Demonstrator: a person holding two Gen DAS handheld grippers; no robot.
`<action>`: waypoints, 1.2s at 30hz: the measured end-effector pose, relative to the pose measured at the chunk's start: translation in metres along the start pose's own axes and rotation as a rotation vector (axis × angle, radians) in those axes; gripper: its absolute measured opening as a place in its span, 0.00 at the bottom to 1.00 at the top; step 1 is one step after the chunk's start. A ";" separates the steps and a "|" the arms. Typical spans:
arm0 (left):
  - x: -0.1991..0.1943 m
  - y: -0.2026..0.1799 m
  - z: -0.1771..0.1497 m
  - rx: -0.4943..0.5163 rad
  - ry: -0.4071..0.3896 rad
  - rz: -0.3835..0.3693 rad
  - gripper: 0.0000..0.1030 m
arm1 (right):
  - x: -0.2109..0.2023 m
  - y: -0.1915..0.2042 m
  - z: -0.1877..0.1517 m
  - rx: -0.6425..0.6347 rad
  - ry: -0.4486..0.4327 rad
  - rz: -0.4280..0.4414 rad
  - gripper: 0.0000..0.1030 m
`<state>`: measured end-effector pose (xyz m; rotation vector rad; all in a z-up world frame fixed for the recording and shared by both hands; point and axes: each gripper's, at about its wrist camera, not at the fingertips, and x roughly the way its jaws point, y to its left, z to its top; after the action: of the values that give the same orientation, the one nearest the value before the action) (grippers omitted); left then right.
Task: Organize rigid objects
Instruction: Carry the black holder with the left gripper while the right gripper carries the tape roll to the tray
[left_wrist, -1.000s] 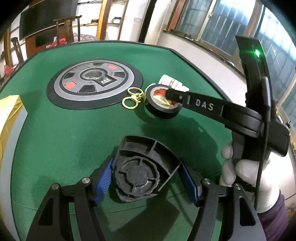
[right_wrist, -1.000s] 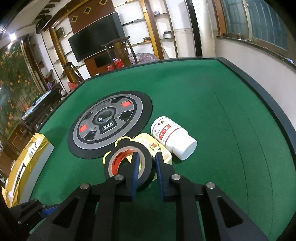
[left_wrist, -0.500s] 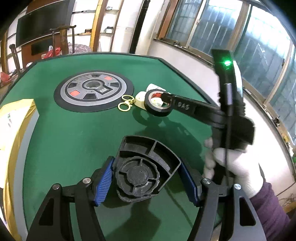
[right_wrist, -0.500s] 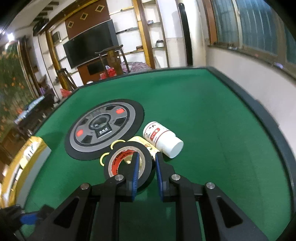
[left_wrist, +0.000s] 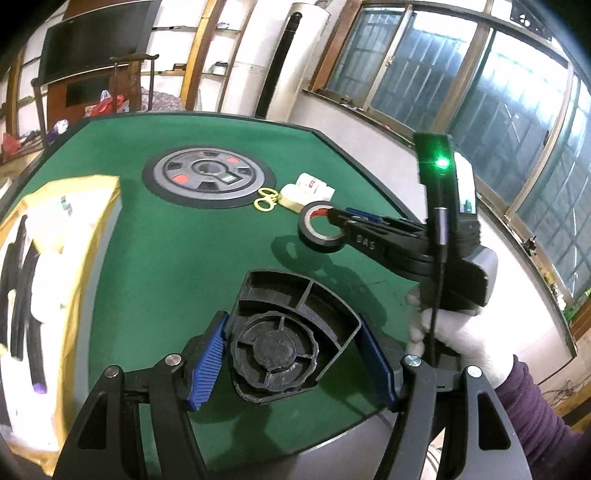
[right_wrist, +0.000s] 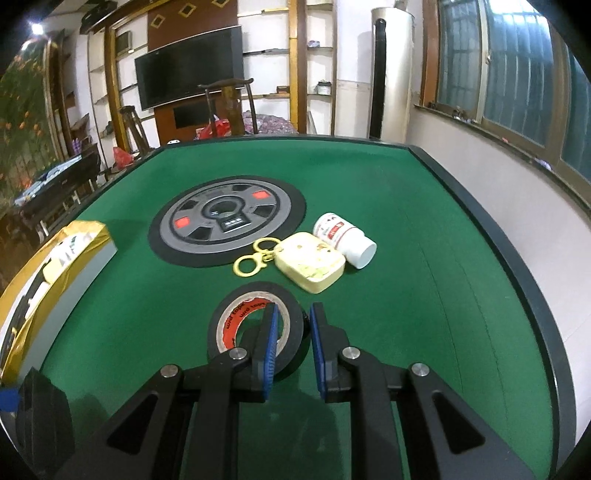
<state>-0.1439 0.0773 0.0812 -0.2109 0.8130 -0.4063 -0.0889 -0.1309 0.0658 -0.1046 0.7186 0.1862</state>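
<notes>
My left gripper (left_wrist: 291, 354) is shut on a black ribbed plastic part (left_wrist: 280, 332), with a blue pad pressed against each side, and holds it over the near edge of the green table (left_wrist: 177, 266). My right gripper (right_wrist: 293, 343) is shut on the wall of a black tape roll (right_wrist: 229, 306). One finger sits inside the ring and the other outside. In the left wrist view the tape roll (left_wrist: 321, 245) hangs a little above the felt and casts a shadow. A white-gloved hand (left_wrist: 454, 332) carries the right gripper.
Further back on the felt lie a cream case with yellow key rings (right_wrist: 310, 266), a white bottle on its side (right_wrist: 343, 236) and a round grey and black disc (right_wrist: 227, 218). An open gold-edged box (left_wrist: 55, 258) stands at the left. The table edge runs along the right.
Both grippers have drawn back toward the near edge and risen slightly. The tape roll has come away from beside the cream case. More of the gold box shows at the left.
</notes>
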 end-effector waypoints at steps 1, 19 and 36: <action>-0.002 0.004 -0.002 -0.007 0.000 0.001 0.69 | -0.004 0.004 -0.001 -0.010 -0.002 -0.002 0.16; -0.041 0.045 -0.024 -0.074 -0.039 0.020 0.69 | -0.046 0.081 -0.014 -0.170 -0.028 0.047 0.16; -0.096 0.120 -0.033 -0.226 -0.163 0.111 0.70 | -0.063 0.142 -0.013 -0.294 -0.046 0.104 0.16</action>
<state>-0.1951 0.2263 0.0825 -0.4020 0.7060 -0.1899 -0.1724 -0.0027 0.0937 -0.3424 0.6474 0.3924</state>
